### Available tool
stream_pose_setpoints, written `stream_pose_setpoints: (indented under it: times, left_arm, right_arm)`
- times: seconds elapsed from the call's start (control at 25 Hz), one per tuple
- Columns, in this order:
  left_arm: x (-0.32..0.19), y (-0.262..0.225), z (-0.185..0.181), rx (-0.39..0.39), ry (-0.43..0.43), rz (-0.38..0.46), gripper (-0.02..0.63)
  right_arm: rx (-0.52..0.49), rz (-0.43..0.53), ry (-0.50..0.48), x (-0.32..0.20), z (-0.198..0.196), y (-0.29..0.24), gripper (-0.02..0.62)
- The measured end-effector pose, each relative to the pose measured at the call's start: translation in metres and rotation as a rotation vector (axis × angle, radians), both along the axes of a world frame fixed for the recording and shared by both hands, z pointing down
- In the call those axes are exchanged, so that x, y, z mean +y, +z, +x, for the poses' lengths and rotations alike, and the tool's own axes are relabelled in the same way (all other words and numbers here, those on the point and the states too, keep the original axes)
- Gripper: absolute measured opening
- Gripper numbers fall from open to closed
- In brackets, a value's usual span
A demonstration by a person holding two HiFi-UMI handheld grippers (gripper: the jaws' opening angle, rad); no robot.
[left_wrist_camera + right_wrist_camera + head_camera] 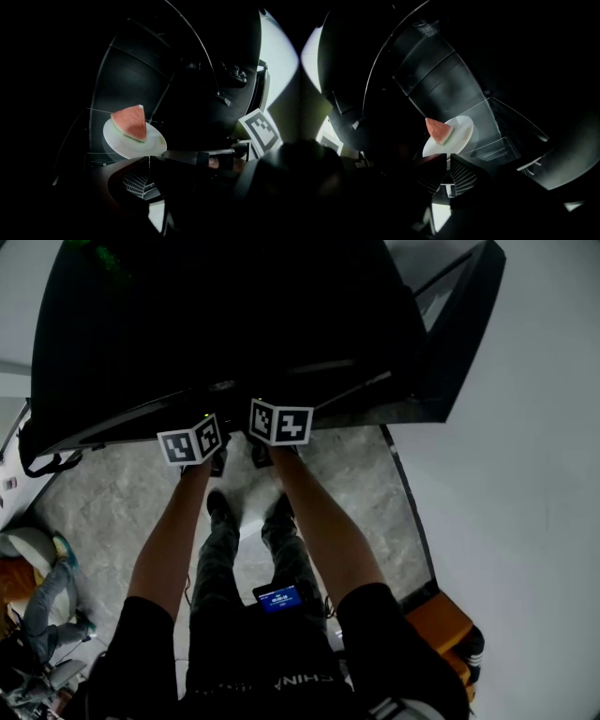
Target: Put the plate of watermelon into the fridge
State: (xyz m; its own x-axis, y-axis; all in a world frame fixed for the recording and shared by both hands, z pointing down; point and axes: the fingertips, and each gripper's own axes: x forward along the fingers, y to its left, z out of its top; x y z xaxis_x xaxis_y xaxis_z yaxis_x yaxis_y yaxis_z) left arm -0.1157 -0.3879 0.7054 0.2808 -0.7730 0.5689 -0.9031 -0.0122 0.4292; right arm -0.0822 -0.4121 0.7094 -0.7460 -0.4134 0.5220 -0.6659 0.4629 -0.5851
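Grey marbled floor (103,502), white wall (534,502) at right, perhaps an orange-brown cabinet (439,613) corner.

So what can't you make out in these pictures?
Head view: the round white plate and red watermelon wedge are out of sight, inside the dark fridge beyond the square-marker cubes.
Both gripper views: most of the fridge's inside is lost in darkness; other contents cannot be told.
Left gripper view: whether the plate rests on anything or hangs free is unclear.
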Motion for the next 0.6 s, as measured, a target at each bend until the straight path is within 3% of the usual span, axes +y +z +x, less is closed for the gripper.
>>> stream_pose_setpoints:
  times: [0.16,0.32,0.44,0.6]
  left_arm:
    - [0.005,-0.001,-0.002,0.029,-0.014,-0.042,0.018]
    - [0.018,-0.020,0.001,0.142,-0.032,-0.035,0.020]
    - [0.030,-0.034,0.015,0.200,0.015,-0.041,0.020]
    - [0.059,-0.058,0.041,0.248,0.139,-0.071,0.020]
  right_arm:
    - [-0.010,-0.018,-0.003,0.003,0.000,-0.004,0.034]
    - [-0.026,-0.030,-0.003,0.017,0.001,-0.018,0.034]
    - [-0.056,-0.027,-0.023,0.030,0.000,-0.039,0.034]
    - [-0.095,-0.018,-0.086,0.061,0.002,-0.077,0.034]
